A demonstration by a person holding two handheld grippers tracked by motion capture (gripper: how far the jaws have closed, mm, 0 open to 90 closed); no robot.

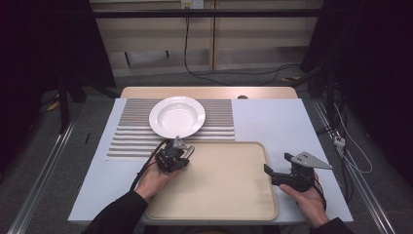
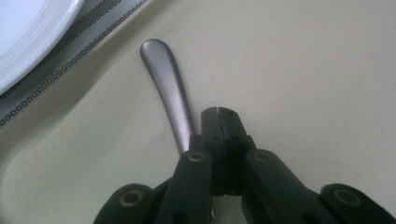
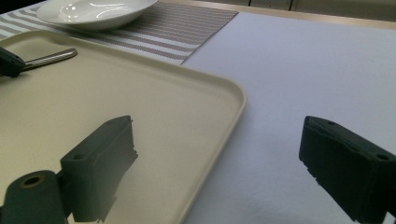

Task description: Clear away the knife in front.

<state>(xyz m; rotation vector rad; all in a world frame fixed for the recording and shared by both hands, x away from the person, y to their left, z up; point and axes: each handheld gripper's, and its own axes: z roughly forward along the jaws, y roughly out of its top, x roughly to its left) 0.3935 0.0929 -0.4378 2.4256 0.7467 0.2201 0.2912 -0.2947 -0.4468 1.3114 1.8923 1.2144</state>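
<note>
Bottom right of the high view, the right gripper [image 1: 271,171] has its jaws spread wide over the beige tray's [image 1: 263,195] right rim. Mid-frame, the left gripper [image 1: 179,155] has jaws pressed together beside a metal utensil handle [image 2: 169,91] lying on the tray. Further up, a white plate [image 1: 177,116] sits on the striped placemat [image 1: 219,122].

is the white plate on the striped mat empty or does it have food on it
Empty. The round white ceramic plate on the grey striped placemat shows only its bare glossy well.

Plate [image 1: 177,116] rests on the mat [image 1: 126,136], behind the tray [image 1: 229,195]. Utensil handle [image 2: 169,95] lies in the tray (far-left corner), just beside the left gripper [image 2: 218,113]. Right gripper [image 1: 267,169] sits at the tray's right rim.
</note>
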